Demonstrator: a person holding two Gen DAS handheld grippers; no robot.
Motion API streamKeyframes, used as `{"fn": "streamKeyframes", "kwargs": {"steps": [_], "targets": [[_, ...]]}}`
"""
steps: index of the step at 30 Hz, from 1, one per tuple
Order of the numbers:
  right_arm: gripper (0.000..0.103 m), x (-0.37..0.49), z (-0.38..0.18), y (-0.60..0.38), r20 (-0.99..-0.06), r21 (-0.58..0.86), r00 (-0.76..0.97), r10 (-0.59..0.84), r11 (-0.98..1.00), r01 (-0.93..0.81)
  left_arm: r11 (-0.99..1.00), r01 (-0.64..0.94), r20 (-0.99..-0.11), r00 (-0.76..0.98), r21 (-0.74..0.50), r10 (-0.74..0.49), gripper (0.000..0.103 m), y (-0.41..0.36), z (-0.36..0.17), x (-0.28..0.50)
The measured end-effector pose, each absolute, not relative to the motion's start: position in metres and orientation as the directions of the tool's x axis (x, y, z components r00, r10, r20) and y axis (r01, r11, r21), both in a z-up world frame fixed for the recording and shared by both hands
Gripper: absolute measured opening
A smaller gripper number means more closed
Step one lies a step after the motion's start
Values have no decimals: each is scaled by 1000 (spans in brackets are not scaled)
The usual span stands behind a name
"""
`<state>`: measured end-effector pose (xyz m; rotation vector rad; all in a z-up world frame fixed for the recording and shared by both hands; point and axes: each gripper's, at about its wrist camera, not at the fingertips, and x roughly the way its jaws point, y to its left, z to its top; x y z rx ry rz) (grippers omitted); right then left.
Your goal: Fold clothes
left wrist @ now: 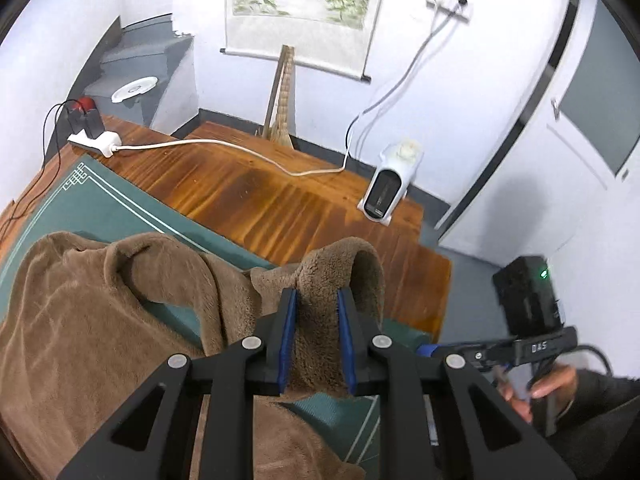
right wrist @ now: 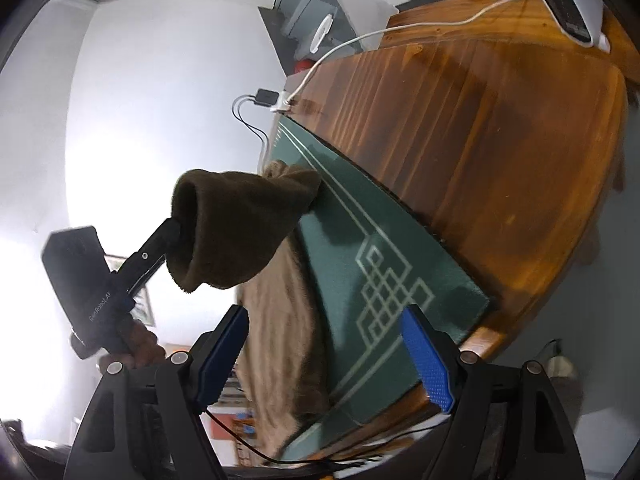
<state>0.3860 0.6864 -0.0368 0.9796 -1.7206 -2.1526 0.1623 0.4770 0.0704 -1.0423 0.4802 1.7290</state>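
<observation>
A brown fleece garment (left wrist: 100, 320) lies in a heap on the green mat (left wrist: 120, 208), which covers the near part of the wooden worktop (left wrist: 280, 196). Its lower left part runs out of the left wrist view, and black linkage hides the cloth just below the jaws, so the overall shape is hard to make out. At the far left corner of the mat sits a white power strip (left wrist: 96, 142) with black chargers plugged in; its cable trails right across the bare wood to a white device (left wrist: 390, 184) standing beyond the mat's far right side.

The left gripper (left wrist: 317, 340) is raised above the mat with its jaws clenched on a thick fold of the garment, the fleece bulging up over the blue pads (left wrist: 287, 340) in an arch. In the right wrist view this gripper shows from the side, a hand (right wrist: 138, 344) wrapped round its handle, the lifted fold hanging dark against a bright, washed-out wall.

The right gripper (right wrist: 324, 356) is tilted steeply, so the worktop stands nearly on edge in its view. Its jaws are spread wide and released, with nothing between them, over the mat's near edge beside the garment. Seen from the left wrist camera, it is blurred at the frame's right edge, gripped by a hand (left wrist: 548, 388) in a dark sleeve.
</observation>
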Motion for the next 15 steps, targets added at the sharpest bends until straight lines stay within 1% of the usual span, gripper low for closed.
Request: {"fn": "streamKeyframes", "kwargs": {"steps": [3,5,6,8,9,13,15], "targets": [[80,381,-30,689,-291,954,-780,-555,-229,-193,-416,-892,-825,-96,-176,556,22,474,67,163],[80,373,-23,690,-221,973,-795,-565,-180,-143,-423,-886,-827,-87,-191,556,22,471,64,164],[80,370,-19,691,-201,978,-798,-568,-168,-127,-427,-882,-827,-83,-199,556,22,470,63,164],[80,358,-12,688,-195,978,-796,-572,-177,-113,-429,-879,-827,-76,-209,557,22,468,58,166],[80,351,-9,686,-214,973,-790,-574,-197,-121,-434,-875,-826,-75,-214,558,22,467,57,165],[80,327,-2,672,-233,966,-767,-598,-236,-109,-459,-858,-822,-78,-233,564,21,459,55,163],[80,318,4,666,-298,942,-749,-592,-308,-132,-471,-848,-820,-80,-242,566,21,455,53,161]]}}
